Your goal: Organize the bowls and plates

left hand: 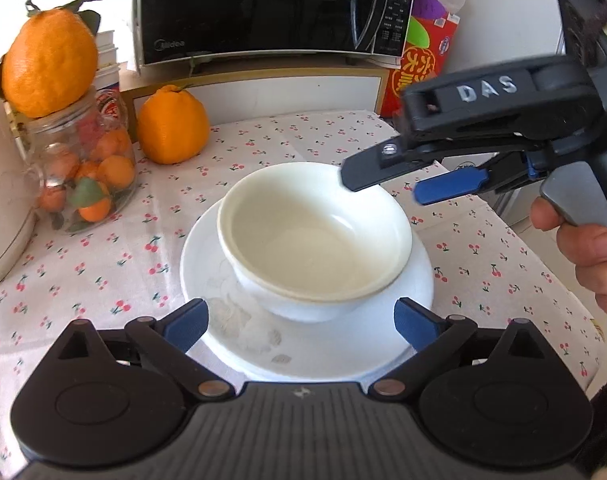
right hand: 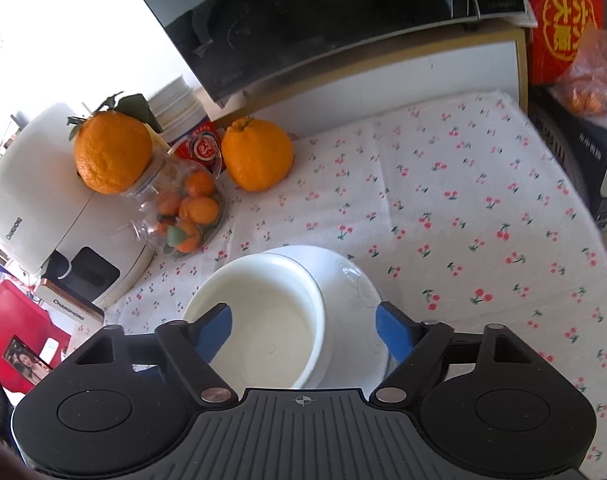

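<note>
Both black two-finger grippers with blue pads stand wide apart, gripping nothing: left gripper (left hand: 299, 322), right gripper (right hand: 303, 330). A hand (left hand: 583, 256) squeezes the right one's grey trigger.

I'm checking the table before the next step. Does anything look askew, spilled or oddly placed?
One oddity: a large orange is balanced on the mouth of the glass jar. The bowl sits off-centre on the plate. No spill or damage shows.

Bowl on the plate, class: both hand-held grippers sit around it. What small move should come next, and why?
Probably draw the right hand-held gripper back from the bowl. The bowl already sits upright on the plate; both that gripper and the left hand-held gripper are open, pads touching nothing, so the placing looks finished.
</note>
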{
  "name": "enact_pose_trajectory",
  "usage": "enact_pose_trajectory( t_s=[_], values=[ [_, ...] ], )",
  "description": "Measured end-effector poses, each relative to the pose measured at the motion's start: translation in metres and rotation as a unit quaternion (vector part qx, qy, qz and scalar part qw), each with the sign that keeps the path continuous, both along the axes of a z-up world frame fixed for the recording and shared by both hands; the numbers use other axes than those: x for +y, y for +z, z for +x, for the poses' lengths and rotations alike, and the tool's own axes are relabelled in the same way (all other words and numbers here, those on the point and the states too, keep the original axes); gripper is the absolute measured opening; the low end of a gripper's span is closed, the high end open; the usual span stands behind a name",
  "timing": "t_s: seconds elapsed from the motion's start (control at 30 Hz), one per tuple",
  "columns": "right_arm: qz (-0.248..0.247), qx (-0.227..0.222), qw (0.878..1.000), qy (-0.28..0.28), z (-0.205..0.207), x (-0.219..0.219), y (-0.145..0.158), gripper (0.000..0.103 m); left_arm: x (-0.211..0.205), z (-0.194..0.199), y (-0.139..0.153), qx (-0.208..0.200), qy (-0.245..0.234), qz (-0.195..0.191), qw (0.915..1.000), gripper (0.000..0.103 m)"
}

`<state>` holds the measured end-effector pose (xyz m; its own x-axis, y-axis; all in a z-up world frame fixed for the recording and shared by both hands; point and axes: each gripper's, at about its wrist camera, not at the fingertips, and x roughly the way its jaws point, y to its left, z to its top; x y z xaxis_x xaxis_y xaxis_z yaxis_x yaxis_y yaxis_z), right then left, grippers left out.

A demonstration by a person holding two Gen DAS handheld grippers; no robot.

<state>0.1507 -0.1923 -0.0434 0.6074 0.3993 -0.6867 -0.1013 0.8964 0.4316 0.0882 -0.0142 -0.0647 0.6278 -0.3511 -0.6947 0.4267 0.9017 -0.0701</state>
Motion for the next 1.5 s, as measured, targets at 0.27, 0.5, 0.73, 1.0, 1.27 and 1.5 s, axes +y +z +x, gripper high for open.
enact_pose_trajectory(
  t_s=[0.27,0.5,0.73,1.0,1.27,1.5],
  values=[
    [-0.051,-0.017,0.999,-0.009,-0.033,-0.004,0.02,0.089,0.014,-0.017,0.03,0.019,0.054,-0.005,0.9983,0.103],
    [-0.078,-0.04,0.996,-0.011,-0.074,-0.001,0.052,0.1,0.016,-0.045,0.049,0.026,0.123,0.023,0.9918,0.103],
    [-0.12,-0.032,0.992,-0.023,-0.108,0.014,0.052,0.101,0.019,-0.071,0.047,0.047,0.169,0.027,0.9841,0.103],
    [-0.133,-0.056,0.988,-0.049,-0.131,0.026,0.029,0.103,0.028,-0.078,0.039,0.048,0.222,0.012,0.9739,0.103],
    [-0.179,-0.065,0.981,-0.04,-0.135,0.044,0.011,0.103,0.032,-0.079,0.033,0.034,0.248,0.041,0.9673,0.103],
    [-0.185,-0.055,0.981,-0.024,-0.126,0.053,0.002,0.103,0.035,-0.072,0.027,0.034,0.252,0.057,0.9654,0.103]
  ],
)
